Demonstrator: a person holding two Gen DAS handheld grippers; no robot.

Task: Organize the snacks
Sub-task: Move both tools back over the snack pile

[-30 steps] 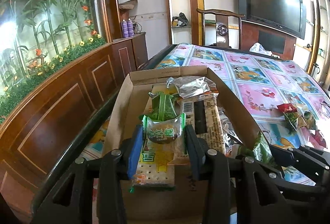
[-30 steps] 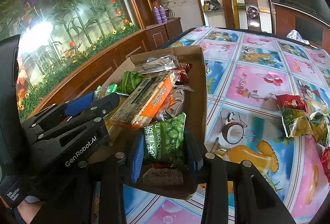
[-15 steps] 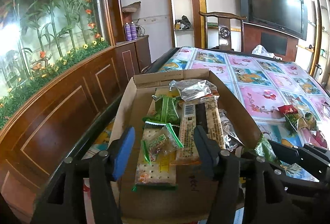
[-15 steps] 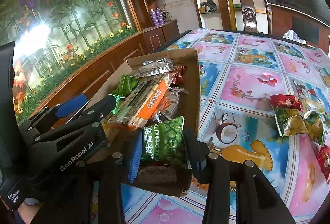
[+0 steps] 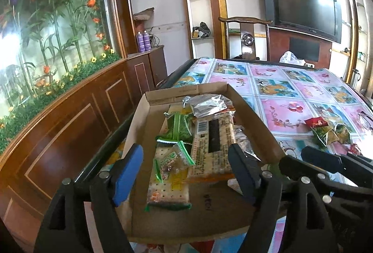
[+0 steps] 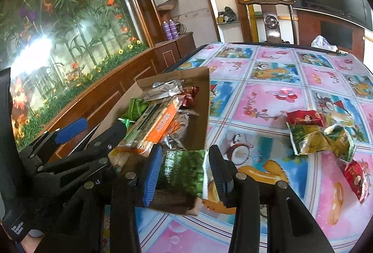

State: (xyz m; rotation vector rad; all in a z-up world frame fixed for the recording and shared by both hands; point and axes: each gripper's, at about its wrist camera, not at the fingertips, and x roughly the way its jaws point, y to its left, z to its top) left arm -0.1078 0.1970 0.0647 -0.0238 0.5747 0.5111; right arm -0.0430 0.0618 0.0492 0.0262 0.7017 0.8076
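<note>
My left gripper (image 5: 185, 170) is spread wide with nothing between its fingers, hovering over the near end of the cardboard box (image 5: 139, 127). Just below it a small clear green-edged packet (image 5: 173, 159) lies on a cracker pack (image 5: 167, 185), beside a long biscuit pack (image 5: 213, 145). My right gripper (image 6: 184, 173) is partly open around a green pea packet (image 6: 183, 171) at the box's near corner (whether both pads press it, I cannot tell). Loose snack packets (image 6: 319, 136) lie on the patterned tablecloth (image 6: 268, 99), well apart from the box.
</note>
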